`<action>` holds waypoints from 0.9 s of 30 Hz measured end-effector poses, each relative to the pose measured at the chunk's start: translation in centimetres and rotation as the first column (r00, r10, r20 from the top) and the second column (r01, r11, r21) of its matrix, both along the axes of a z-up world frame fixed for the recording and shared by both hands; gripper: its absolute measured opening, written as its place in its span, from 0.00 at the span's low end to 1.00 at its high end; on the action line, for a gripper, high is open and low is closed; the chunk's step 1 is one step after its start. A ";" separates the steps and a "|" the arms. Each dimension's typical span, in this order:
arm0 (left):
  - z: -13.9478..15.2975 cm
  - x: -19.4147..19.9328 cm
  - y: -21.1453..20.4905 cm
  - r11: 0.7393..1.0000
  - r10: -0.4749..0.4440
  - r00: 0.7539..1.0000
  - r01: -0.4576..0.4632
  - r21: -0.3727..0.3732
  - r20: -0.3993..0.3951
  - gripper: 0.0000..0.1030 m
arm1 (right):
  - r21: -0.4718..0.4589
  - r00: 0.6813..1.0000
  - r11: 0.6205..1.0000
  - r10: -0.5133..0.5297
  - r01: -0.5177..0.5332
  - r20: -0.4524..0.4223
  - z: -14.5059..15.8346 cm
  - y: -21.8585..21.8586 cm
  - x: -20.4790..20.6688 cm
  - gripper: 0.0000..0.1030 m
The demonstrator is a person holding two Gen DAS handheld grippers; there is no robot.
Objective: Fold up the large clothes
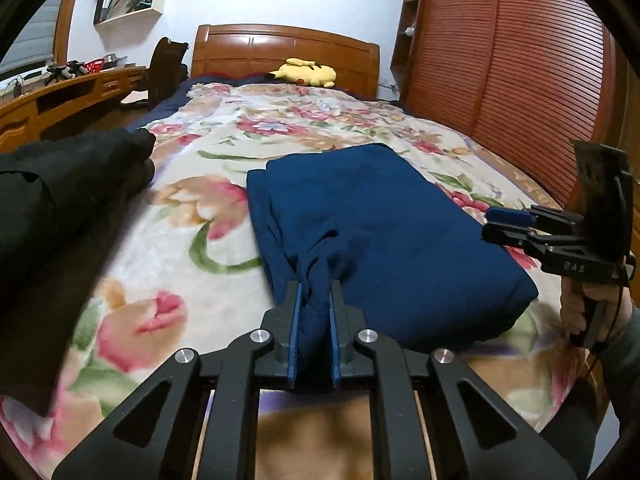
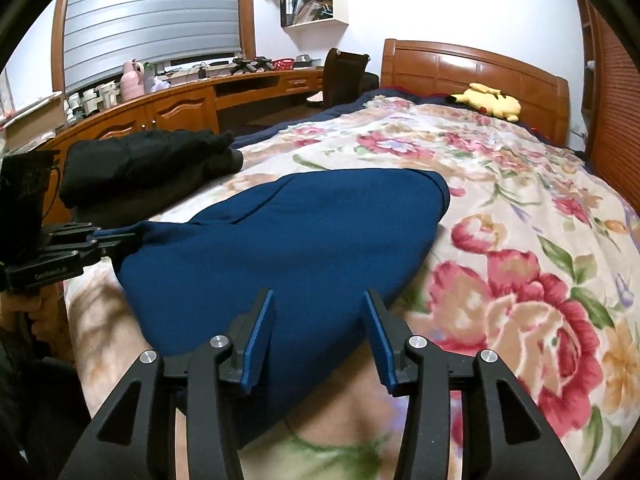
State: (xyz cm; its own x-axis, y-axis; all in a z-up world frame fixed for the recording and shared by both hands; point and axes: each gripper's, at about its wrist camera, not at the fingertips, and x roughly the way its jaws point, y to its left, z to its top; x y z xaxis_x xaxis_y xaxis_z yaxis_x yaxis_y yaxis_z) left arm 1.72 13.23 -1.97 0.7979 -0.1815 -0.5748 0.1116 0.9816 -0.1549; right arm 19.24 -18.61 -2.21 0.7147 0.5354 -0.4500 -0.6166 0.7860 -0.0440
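While the left gripper [image 1: 316, 292] has its jaws clamped on a bunched fold at the near edge of the navy garment [image 1: 384, 232], we see the main risk as a drag: the cloth between the jaws is twisted into a rope, and any pull back toward us would likely slide the whole folded stack across the floral blanket [image 1: 192, 248] and open the layers beyond the fingertips. The right gripper [image 2: 318, 320] hangs with its jaws apart and nothing between them, its blue pads [image 2: 262, 336] spread over the garment's near edge, so at this moment only one side is held; lifting from that single pinch would, we judge, let the free side sag and skew the fold. The garment lies flat on the bed ahead of both sets of jaws, already doubled over. To the left of the left jaws sits a black garment [image 1: 64, 196], close enough that a wide sweep outward could catch it. The soft, plush blanket may also ruck up under the stack.
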 end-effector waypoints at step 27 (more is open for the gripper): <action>-1.1 -2.9 0.7 0.997 -0.068 0.997 0.069 0.022 -0.030 0.48 | -0.032 0.965 0.980 -0.198 0.195 -0.169 0.8 3.2 17.0 0.76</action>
